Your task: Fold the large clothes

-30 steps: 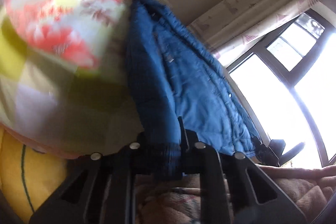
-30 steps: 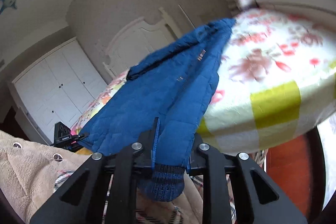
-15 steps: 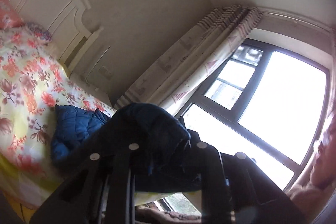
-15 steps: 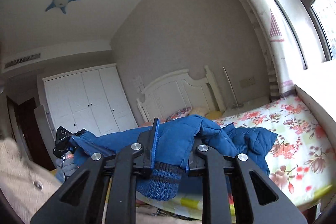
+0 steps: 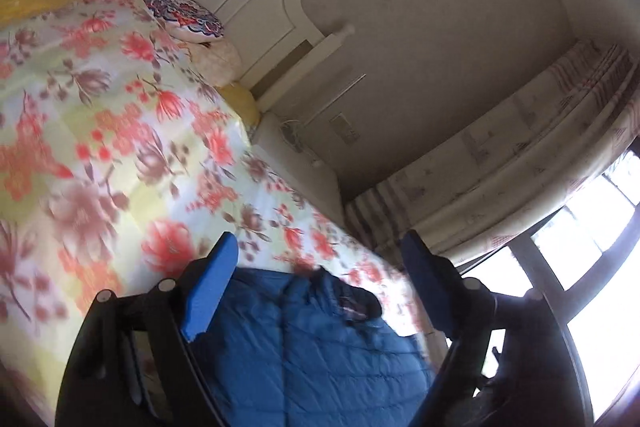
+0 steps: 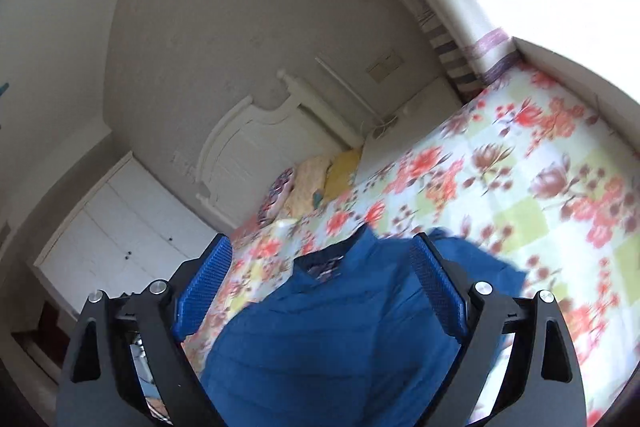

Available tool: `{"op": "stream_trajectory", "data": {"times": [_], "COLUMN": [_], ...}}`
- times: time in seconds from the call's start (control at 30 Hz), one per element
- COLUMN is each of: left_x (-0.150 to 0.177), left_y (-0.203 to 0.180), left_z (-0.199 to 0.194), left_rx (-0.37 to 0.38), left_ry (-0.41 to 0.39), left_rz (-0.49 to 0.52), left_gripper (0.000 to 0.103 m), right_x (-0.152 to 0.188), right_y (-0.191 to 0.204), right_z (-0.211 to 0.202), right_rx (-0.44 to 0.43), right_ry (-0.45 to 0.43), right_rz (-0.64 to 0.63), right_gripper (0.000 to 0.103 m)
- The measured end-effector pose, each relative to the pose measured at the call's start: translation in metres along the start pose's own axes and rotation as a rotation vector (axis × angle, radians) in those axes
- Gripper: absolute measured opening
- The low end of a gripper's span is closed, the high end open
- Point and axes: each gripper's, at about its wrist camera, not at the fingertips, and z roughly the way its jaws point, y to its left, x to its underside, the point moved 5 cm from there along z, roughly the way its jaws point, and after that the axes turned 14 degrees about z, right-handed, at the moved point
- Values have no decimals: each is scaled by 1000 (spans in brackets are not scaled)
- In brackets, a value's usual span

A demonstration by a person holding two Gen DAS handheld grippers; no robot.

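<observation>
We see both of our grippers with the jaws spread wide. They have just been opening, and nothing is pressed between the blue pads now. The left gripper (image 5: 320,267) hangs over the blue quilted jacket (image 5: 312,347), which lies on the bed (image 5: 100,147) with the flowered cover. Its dark collar part points toward the window side, but the picture is blurred there, so we cannot tell more. The right gripper (image 6: 322,263) is also released and looks down on the same jacket (image 6: 332,347) from the other side. The jacket lies below and between the fingers, apart from the pads. Behind it we see some pillows (image 6: 304,183) against the white headboard (image 6: 256,143), a white wardrobe (image 6: 120,231) to the left, and a curtain (image 5: 520,163) beside the bright window (image 5: 592,267).
</observation>
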Motion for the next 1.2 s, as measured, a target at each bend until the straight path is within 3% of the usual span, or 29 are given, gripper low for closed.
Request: {"op": "stream_trajectory", "data": {"times": [0.03,0.13,0.27,0.33,0.4,0.43,0.47,0.5,0.53,0.57,0.73,0.83,0.9,1.03,1.13,1.17,1.2], "left_x": [-1,23,71,85,93,95,98,101,102,102,72,43,25,26,72,94,99], "left_y": [2,9,25,29,33,32,34,36,36,33,-31,-73,-89,-60,-8,8,13], "left_z": [7,29,68,80,90,92,98,99,100,99,51,46,62,124,168,178,178], "left_rx": [-35,-61,-50,-65,-72,-70,-68,-85,-97,-86,-62,-55,-94,-230,-322,-336,-341], "left_ry": [39,193,402,446,462,466,478,489,492,481,298,253,243,323,444,483,474], "left_rz": [52,146,199,211,202,200,196,195,200,216,391,470,515,492,440,418,408], "left_gripper": [83,84,84,84,82,72,49,41,23,15,9,9,9,9,11,13,14], "right_x": [-1,10,25,32,37,41,45,50,51,53,54,30,14,1,27,35,35], "right_y": [-5,-24,-38,-43,-46,-45,-44,-42,-38,-31,11,31,34,0,-47,-56,-59], "right_z": [5,29,62,78,93,100,106,109,108,102,46,30,37,84,134,141,140], "right_rx": [84,213,273,270,265,267,267,278,278,270,215,221,247,349,464,446,449], "right_ry": [0,94,204,243,278,300,321,326,308,271,76,8,-10,53,188,195,180], "right_rz": [-60,-148,-209,-211,-218,-236,-252,-290,-321,-362,-458,-470,-458,-405,-398,-379,-370], "right_gripper": [88,88,88,88,86,77,60,52,35,22,11,11,11,11,12,13,13]}}
